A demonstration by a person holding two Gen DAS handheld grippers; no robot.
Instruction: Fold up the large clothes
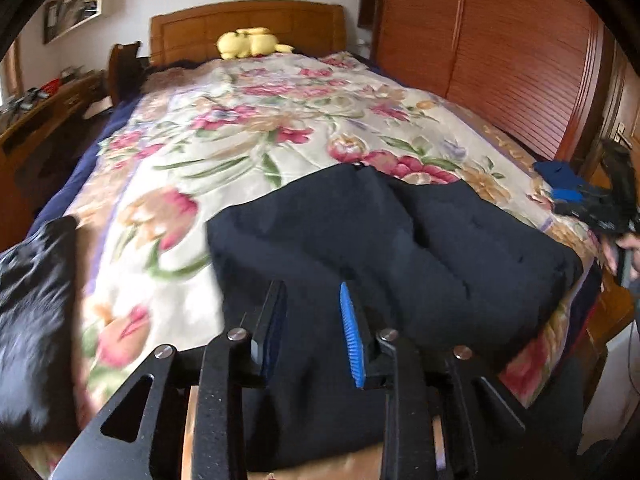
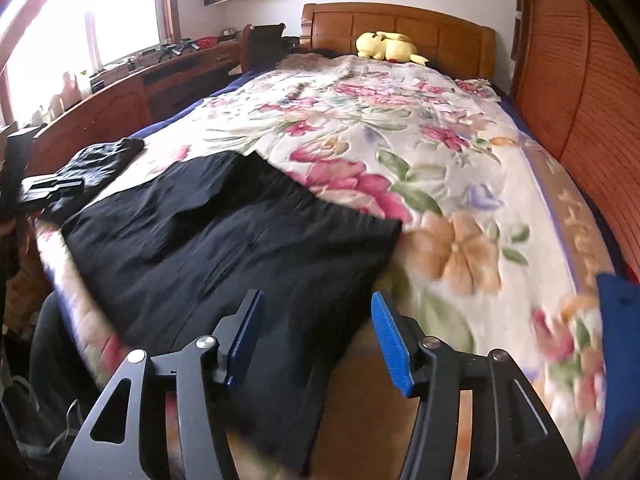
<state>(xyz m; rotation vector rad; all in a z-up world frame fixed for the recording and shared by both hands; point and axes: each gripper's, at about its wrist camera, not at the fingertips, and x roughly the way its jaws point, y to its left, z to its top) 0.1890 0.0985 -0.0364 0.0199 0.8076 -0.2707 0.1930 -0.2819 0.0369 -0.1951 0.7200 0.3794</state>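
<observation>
Left gripper [image 1: 316, 312] jaws narrowly apart, nothing pinched between the pads, dark cloth only lying below and behind them. Right gripper [image 2: 318, 332] jaws wider apart, also empty, hovering over the near right corner of the same cloth. Both point down at the foot of the bed.

The task item is the black garment [image 2: 224, 240], already folded into a thick rectangle, lying flat on the floral blanket [image 2: 400, 128] at the near end of the bed, its front edge hanging slightly over the blanket's edge. A second dark garment [image 1: 32, 312] sits crumpled to the left, well apart from the folded one. Blue cloth [image 2: 618, 312] shows at the far right edge. Yellow plush toy [image 1: 250, 42] against the headboard [image 1: 248, 20], far away, not in play.

Risks, as judgement: the folded piece overhangs the near edge, so a brush from either gripper pulling away could drag it off or spring the top layer open. Soft, lumpy blanket underneath means the stack may slump. Views are motion-blurred, so exact edge alignment of the fold can't be told
</observation>
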